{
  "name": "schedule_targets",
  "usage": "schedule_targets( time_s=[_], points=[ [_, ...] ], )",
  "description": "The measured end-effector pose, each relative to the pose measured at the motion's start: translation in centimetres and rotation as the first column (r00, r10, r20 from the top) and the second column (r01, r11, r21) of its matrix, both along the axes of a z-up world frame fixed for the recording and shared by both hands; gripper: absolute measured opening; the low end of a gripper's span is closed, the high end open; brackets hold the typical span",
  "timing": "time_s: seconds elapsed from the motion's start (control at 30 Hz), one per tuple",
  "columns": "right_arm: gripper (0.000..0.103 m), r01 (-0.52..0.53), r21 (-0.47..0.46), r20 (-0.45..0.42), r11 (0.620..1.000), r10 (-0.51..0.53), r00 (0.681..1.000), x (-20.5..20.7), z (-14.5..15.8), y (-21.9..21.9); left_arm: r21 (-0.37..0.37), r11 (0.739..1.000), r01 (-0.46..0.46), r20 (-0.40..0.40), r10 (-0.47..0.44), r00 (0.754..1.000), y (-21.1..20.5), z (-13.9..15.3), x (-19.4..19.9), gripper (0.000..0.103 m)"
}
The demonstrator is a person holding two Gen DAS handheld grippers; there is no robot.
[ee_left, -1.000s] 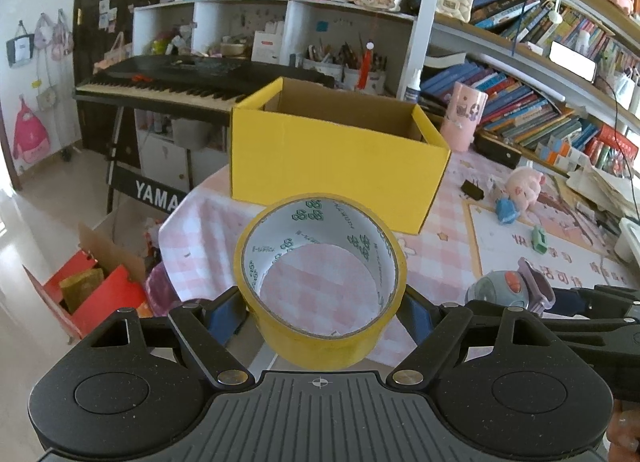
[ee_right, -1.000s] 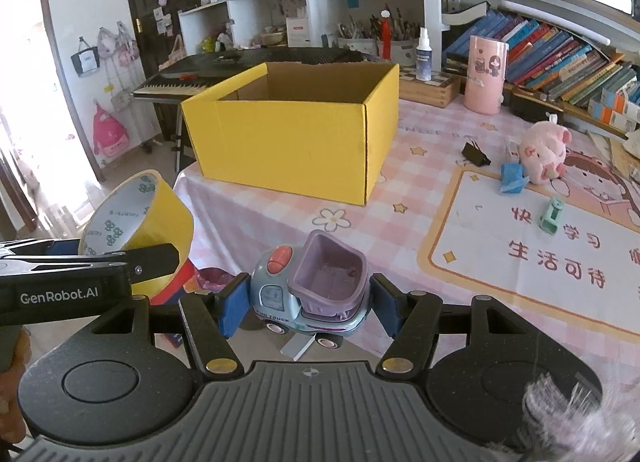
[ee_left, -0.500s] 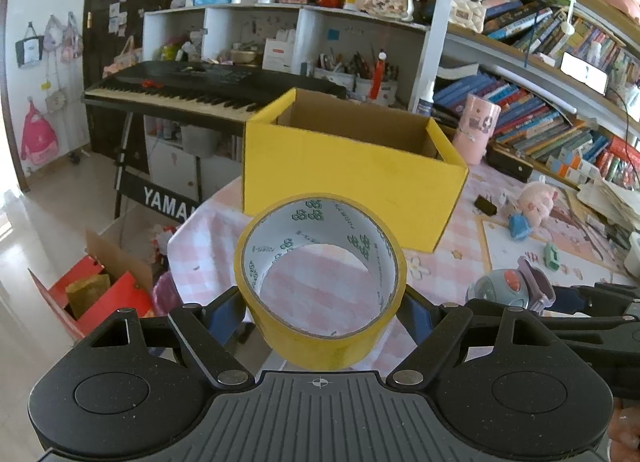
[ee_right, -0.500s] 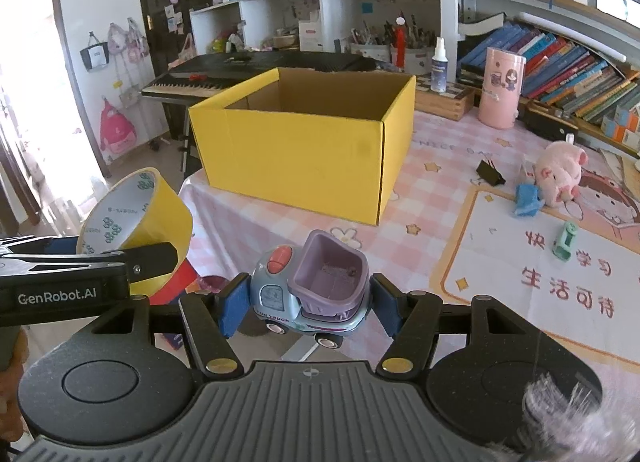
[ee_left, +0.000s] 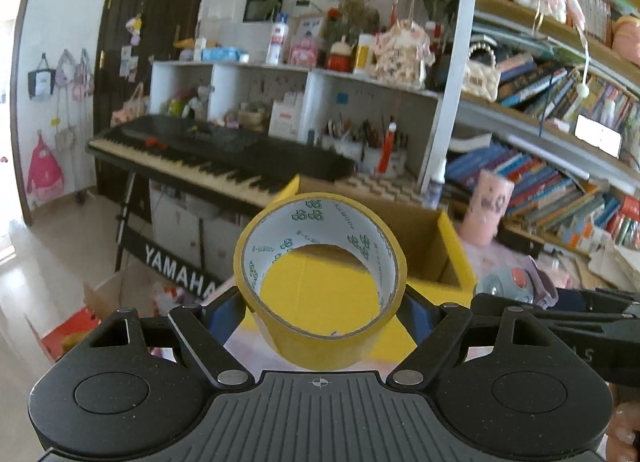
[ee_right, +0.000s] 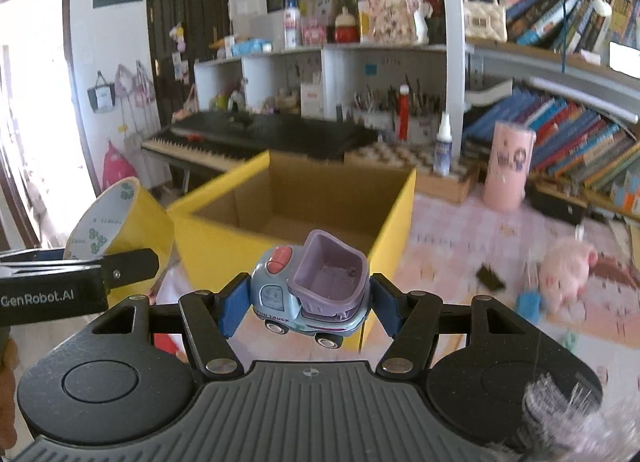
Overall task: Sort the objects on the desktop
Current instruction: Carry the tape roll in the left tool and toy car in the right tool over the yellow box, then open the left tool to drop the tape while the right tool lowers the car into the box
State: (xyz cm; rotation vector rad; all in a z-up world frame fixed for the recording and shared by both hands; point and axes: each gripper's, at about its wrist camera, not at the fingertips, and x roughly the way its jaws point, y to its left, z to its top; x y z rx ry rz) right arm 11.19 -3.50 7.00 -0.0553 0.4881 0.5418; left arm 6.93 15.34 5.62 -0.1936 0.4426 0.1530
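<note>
1. The table (ee_right: 452,222) with the pink checked cloth is sitting under everything, with a printed mat on its right side

2. The yellow cardboard box (ee_right: 224,246) is standing open on the table's left end, brown inside, and I'm not seeing anything in the part of the floor that shows. It's sitting right ahead of both grippers, and in the left wrist view its yellow wall (ee_left: 456,258) is showing through the hole of the tape

3. The left gripper (ee_left: 322,308) is clamping a roll of yellow tape (ee_left: 320,318) between its blue pads, one pad on each side of the roll, with the roll lying open-end towards the camera. It's hanging in the air, in front of the box's near wall. The right wrist view is catching the same roll (ee_right: 140,222) off to the left, just beside the box corner

4. The right gripper (ee_right: 310,306) is gripping a toy truck (ee_right: 312,294), light blue cab with a purple tipper bucket, pads pressing front and back. The truck is being held off the table, wheels free, in front of the box's near right corner

5. A pink plush pig (ee_right: 566,274) is lying on the right part of the table, well apart from the box

6. A black binder clip (ee_right: 490,276) is sitting just left of the pig
</note>
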Motion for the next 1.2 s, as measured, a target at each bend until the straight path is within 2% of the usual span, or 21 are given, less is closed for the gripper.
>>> schedule_targets(
  time_s=[0.37, 0.7, 0.93, 1.2],
  points=[
    [0.062, -0.059, -0.023, 0.053, 0.998, 0.06, 0.997, 7.9, 2.3, 0.6, 0.023, 0.999, -0.026, 0.032, 0.025, 0.999, -0.7, 0.7, 5.9, 0.083],
    [0.062, -0.184, -0.138, 0.033, 0.973, 0.19, 0.981, 14.2, 1.1, 1.7, 0.045, 0.998, -0.045, -0.017, 0.045, 0.999, -1.4, -0.1, 10.7, 0.083],
    [0.062, -0.303, -0.252, 0.029, 0.919, 0.32, 0.947, 17.9, 0.3, 2.6, 0.076, 0.996, -0.048, -0.084, 0.055, 0.995, -2.3, -1.1, 14.0, 0.083],
    [0.062, -0.452, -0.386, -0.015, 0.804, 0.484, 0.875, 21.1, -1.5, 3.9, 0.092, 0.994, -0.055, -0.151, 0.069, 0.986, -2.9, -2.6, 16.7, 0.083]
  ],
)
